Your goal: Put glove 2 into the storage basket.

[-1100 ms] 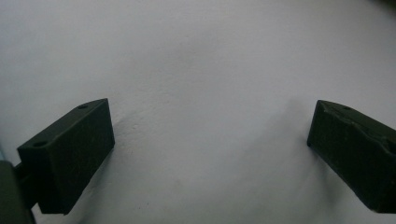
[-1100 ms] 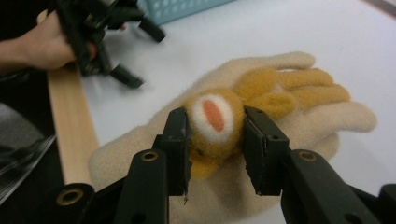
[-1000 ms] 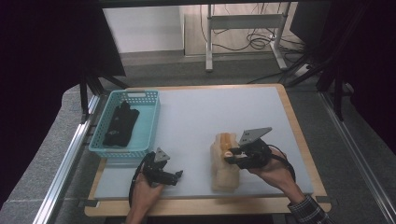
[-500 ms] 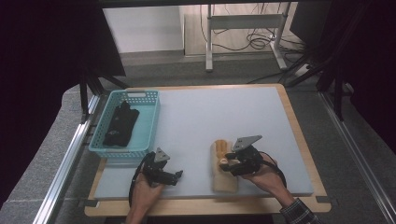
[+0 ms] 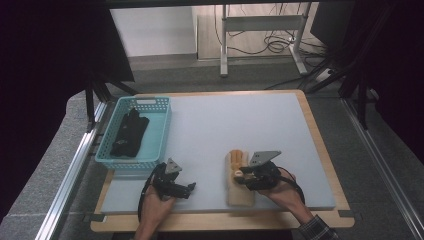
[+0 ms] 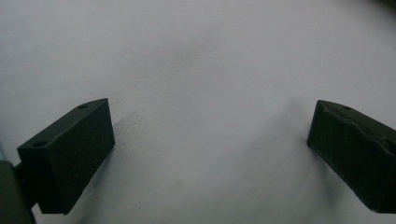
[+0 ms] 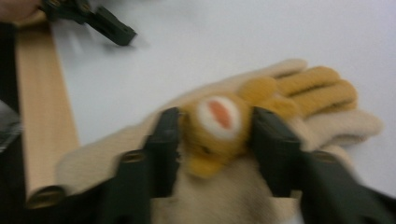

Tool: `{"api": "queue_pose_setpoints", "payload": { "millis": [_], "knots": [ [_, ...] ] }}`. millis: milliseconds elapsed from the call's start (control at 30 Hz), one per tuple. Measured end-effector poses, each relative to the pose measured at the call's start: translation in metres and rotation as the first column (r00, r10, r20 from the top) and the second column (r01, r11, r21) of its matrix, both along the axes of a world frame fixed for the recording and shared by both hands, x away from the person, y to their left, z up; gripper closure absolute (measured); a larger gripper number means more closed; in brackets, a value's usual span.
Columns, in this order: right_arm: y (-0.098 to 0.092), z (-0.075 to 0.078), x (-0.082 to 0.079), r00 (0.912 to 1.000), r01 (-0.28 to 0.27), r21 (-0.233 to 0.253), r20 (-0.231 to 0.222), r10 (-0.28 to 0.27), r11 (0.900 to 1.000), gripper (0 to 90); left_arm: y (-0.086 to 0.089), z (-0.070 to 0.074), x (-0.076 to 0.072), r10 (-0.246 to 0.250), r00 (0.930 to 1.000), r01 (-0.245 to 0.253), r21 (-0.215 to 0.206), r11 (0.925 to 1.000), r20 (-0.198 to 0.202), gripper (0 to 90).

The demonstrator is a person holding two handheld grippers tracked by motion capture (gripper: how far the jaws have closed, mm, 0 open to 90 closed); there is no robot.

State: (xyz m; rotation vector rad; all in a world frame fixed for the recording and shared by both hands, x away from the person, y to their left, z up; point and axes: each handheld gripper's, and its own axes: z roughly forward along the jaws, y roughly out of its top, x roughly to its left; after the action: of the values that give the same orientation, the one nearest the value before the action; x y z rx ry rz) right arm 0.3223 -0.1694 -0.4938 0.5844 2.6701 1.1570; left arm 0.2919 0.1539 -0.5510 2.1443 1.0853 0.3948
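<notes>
A beige knitted glove (image 5: 241,195) with yellow fingers lies flat on the white mat near the front edge. My right gripper (image 5: 242,176) sits over its middle. In the right gripper view, the gripper (image 7: 217,123) is shut on a bunched yellow fold of the glove (image 7: 322,93), which bears a white and orange patch. My left gripper (image 5: 189,189) rests low on the mat to the glove's left. In the left gripper view, the gripper (image 6: 210,140) is open with only bare mat between its jaws.
A teal basket (image 5: 162,130) at the left of the table holds dark gloves (image 5: 129,131). The table's wooden rim (image 7: 42,126) runs close to the glove. My left gripper (image 7: 112,28) shows far off in the right gripper view.
My right gripper has come down and toward the near edge onto the glove and closed on its yellow part. The left gripper has stayed in place.
</notes>
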Motion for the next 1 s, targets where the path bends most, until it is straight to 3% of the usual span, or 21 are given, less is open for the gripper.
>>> {"api": "queue_pose_setpoints", "payload": {
  "millis": [100,167,333,433,533,667,800,1000],
  "knots": [
    [0.003,0.008,-0.001,0.9993,0.032,0.047,-0.019,-0.031,0.998,63.2,0.0,0.0,0.0,0.002,1.0,-0.002,-0.002,1.0,0.001,1.0],
    [0.004,0.01,-0.001,0.9992,0.035,0.053,-0.023,-0.034,0.998,63.1,0.0,0.0,0.0,0.002,1.0,-0.002,-0.002,1.0,0.001,1.0],
    [0.007,0.002,0.002,0.9973,0.071,0.029,-0.022,-0.07,0.997,57.8,0.0,0.0,0.0,0.002,1.0,-0.002,-0.002,1.0,0.002,1.1],
    [-0.002,0.004,0.001,0.996,0.087,0.064,-0.028,-0.085,0.994,50.6,0.0,0.0,0.0,0.002,1.0,-0.002,-0.002,1.0,0.001,1.1],
    [-0.017,0.01,-0.001,0.9934,0.115,0.089,-0.017,-0.114,0.989,49.4,0.0,0.0,0.0,-0.001,1.0,0.001,0.001,1.0,0.001,1.1],
    [-0.04,0.008,-0.005,0.9886,0.15,0.087,-0.032,-0.147,0.985,60.0,0.0,0.0,0.0,0.0,1.0,0.0,0.001,1.0,0.0,1.1],
    [-0.054,-0.011,-0.013,0.9858,0.157,0.057,-0.069,-0.153,0.986,78.6,0.0,0.0,0.0,0.0,1.0,0.0,0.0,1.0,0.0,1.1],
    [-0.049,-0.028,-0.027,0.9912,0.106,0.028,-0.084,-0.103,0.994,86.2,0.0,0.0,0.0,0.004,1.0,-0.004,-0.002,1.0,0.0,1.4]
  ]
}}
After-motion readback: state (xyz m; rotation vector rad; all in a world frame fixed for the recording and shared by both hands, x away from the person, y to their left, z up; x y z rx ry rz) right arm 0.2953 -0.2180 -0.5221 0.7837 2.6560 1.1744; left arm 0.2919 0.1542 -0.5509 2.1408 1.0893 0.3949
